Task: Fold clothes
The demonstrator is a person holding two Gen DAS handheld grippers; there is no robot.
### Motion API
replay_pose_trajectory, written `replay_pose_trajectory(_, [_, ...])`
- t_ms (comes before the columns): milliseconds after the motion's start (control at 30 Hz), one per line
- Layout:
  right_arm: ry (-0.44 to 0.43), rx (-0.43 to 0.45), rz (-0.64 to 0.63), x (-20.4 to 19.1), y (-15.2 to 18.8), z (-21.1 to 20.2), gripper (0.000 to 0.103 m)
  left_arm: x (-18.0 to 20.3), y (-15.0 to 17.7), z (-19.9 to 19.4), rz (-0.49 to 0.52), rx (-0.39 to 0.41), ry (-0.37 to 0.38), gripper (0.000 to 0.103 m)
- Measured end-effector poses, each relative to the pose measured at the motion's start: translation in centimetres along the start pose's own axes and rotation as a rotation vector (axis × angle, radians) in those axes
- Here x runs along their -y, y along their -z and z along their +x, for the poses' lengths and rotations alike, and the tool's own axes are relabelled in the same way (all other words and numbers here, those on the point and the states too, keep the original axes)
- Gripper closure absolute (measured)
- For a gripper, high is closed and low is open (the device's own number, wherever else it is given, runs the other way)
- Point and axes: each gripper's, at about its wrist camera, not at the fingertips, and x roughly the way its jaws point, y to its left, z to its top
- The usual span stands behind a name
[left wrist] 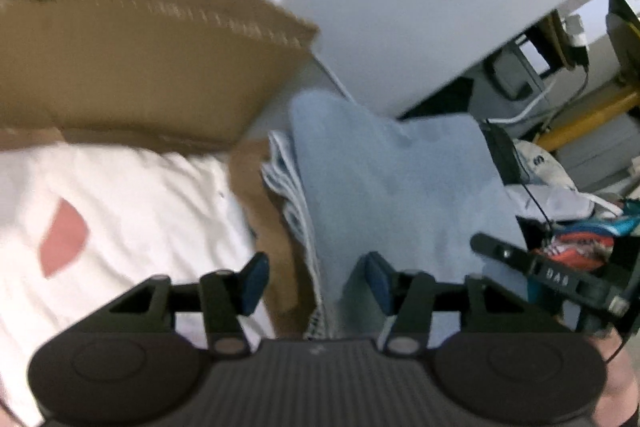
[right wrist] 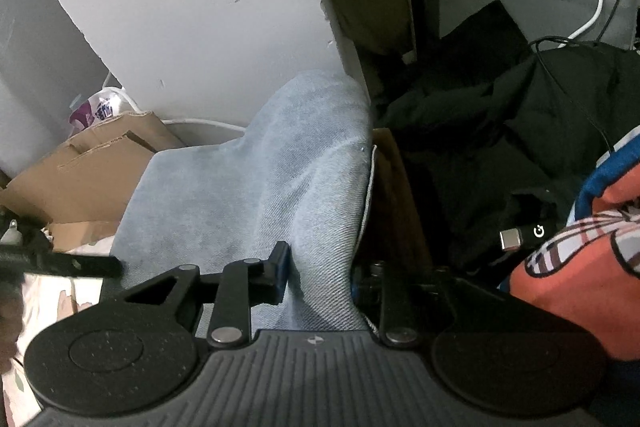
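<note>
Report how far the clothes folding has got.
Done: light blue jeans lie folded on a striped garment. In hand: the right claw has denim between its fingers; the left claw is open, empty. Left: the white shirt and orange garment.

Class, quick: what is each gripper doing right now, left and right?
Left gripper: open, holding nothing.
Right gripper: closed on a fold of the light blue denim garment.
</note>
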Motion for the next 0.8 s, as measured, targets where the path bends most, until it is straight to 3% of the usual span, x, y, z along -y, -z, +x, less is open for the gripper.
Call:
replay_pose_trajectory(233, [0.000,0.017,-0.003,-0.1,0.4,0.0,0.072,4.4,-1.8,-1.7,0.096,0.037,0.043,0.053])
replay_pose_trajectory(433, [0.009,0.019,-0.032,-0.2,0.7,0.1,0.067,6.7,-0.7,1.4,0.157,-0.034,0.052,0.074])
replay_pose_trajectory(533, [0.023,0.015,-0.068,-0.4,1.0,-0.1,0.065,6.2,0.0,3.3,0.168,-0.082,-0.008,0.081])
replay_pose_trajectory(633, [0.041,0.013,-0.103,-0.6,1.4,-0.3,0.061,5.4,0.7,4.4,0.207,-0.089,-0.067,0.096])
replay_pose_trajectory(800, [0.111,0.071,-0.139,-1.0,1.3,-1.6,0.059,3.5,0.6,5.2,0.157,-0.124,-0.112,0.096])
